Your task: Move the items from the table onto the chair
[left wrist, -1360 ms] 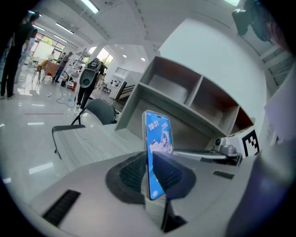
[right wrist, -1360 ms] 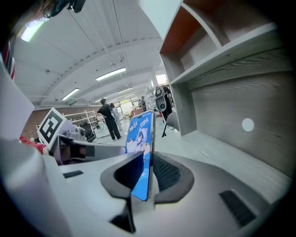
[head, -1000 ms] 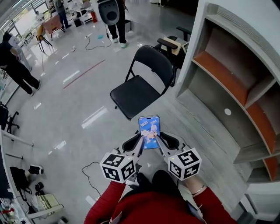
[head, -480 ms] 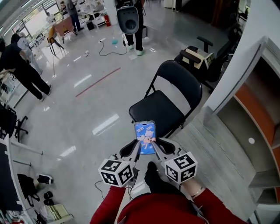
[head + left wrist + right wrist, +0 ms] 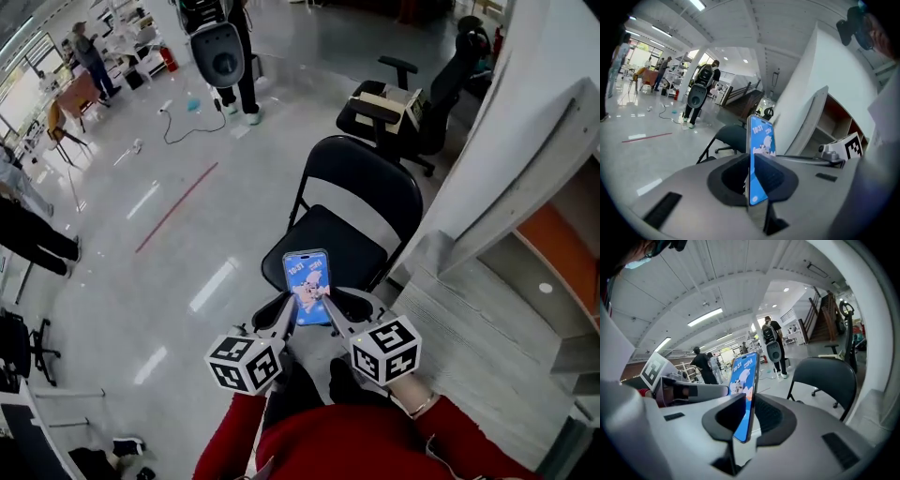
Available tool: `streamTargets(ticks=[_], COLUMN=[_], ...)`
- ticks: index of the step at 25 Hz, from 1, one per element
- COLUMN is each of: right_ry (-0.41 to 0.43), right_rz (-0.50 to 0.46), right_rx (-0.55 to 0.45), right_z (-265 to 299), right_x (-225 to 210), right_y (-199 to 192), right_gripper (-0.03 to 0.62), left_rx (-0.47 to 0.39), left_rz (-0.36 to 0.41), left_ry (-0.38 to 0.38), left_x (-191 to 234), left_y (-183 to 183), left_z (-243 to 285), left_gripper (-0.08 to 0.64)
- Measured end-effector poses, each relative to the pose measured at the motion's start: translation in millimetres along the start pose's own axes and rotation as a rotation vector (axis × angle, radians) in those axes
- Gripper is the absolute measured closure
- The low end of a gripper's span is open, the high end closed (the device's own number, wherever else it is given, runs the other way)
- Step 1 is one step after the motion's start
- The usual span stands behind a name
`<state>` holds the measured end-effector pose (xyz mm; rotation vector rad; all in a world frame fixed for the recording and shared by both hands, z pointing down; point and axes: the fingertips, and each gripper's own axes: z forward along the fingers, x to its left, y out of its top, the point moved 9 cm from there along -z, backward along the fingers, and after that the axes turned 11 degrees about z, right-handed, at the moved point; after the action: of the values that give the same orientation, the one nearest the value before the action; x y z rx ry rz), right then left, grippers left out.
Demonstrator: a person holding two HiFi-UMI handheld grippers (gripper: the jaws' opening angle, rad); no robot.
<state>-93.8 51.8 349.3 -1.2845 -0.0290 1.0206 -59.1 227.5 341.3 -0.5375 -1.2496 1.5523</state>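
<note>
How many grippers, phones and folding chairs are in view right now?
Grippers: 2. The left gripper has jaws that have just been closing further on the phone; the right gripper is clamped on it too.
Phones: 1.
Folding chairs: 1, the black folding chair.
Total: 4.

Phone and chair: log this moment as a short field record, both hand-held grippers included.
phone: screen lit and facing up, held in the air, not yet on the chair
left hand-held gripper: shut on the phone's left edge; jaws just closed slightly further
right hand-held gripper: shut on its right edge
chair: black folding chair, just ahead of the phone
</note>
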Motion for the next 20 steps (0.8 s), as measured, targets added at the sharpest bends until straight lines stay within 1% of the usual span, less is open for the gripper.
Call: streamTargets(ticks=[2, 6, 8, 11, 13, 17, 20], right_ry=[-0.065, -0.248, -0.311, -0.414, -0.472, -0.564, -0.613], right_rz=[0.041, 0.129, 0.172, 0.273, 0.317, 0.421, 0.481], right_rx=[-0.019, -0.086, -0.117, -0.152, -0.173, -0.199, -0.185], right_z=[12.9, 42.0, 61.1, 83.7, 95.6, 116.3, 126.0], right_x=[-10.1, -18.9, -21.0, -16.6, -15.0, -20.6, -35.1], right_y=[1.7, 5.9, 6.5, 3.0, -2.8, -18.4, -35.9], right_gripper=[0.52, 0.52, 0.521, 0.522, 0.522, 0.522, 0.522], left_rx=[0.036, 0.12, 0.152, 0.233, 0.278, 0.371, 0.435], left_rz=[0.001, 0.044, 0.065, 0.102, 0.122, 0.155, 0.153], left_ry=[-0.063, -0.25, -0.324, -0.441, -0.512, -0.616, -0.656], left_x=[17.1, 58.1, 80.6, 108.2, 122.0, 140.4, 145.8], left_y=[4.4, 18.2, 22.0, 28.1, 26.8, 17.5, -2.3], left_z=[23.8, 71.1, 90.7, 115.4, 128.0, 154.4, 173.8], left_gripper=[0.509, 0.509, 0.509, 0.509, 0.509, 0.509, 0.509])
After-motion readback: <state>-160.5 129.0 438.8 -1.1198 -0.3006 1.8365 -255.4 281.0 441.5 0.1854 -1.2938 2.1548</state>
